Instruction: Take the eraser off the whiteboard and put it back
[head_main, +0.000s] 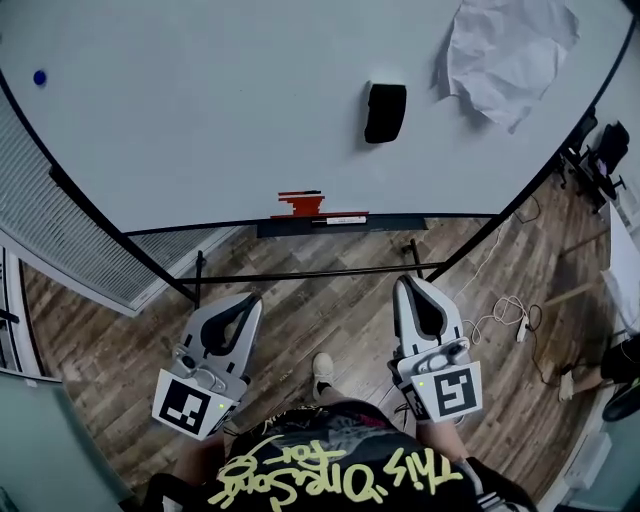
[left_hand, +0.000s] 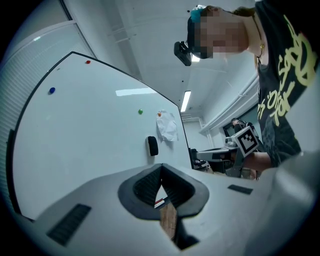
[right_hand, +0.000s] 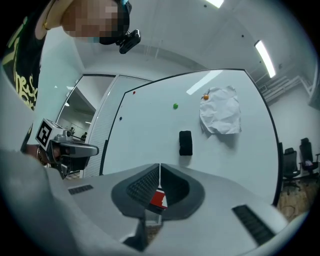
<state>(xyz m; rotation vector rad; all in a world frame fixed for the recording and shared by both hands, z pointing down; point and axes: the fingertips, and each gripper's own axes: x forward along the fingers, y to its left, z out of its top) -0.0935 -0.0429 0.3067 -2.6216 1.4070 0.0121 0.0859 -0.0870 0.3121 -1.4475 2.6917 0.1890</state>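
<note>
Left gripper (head_main: 250, 298): jaws pressed together, nothing in them. Right gripper (head_main: 407, 283): same story, closed and empty. Both are held low before the whiteboard (head_main: 200, 120). The black eraser (head_main: 385, 112) sits on the board at twelve o'clock from the right gripper, well apart, with crumpled paper (head_main: 510, 55) at its two o'clock.

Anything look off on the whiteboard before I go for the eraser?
One thing: the sheet of paper at the whiteboard's upper right is badly crumpled and hangs askew, apparently held only by an orange magnet at its top corner. The eraser beside it sits upright and looks normal.
</note>
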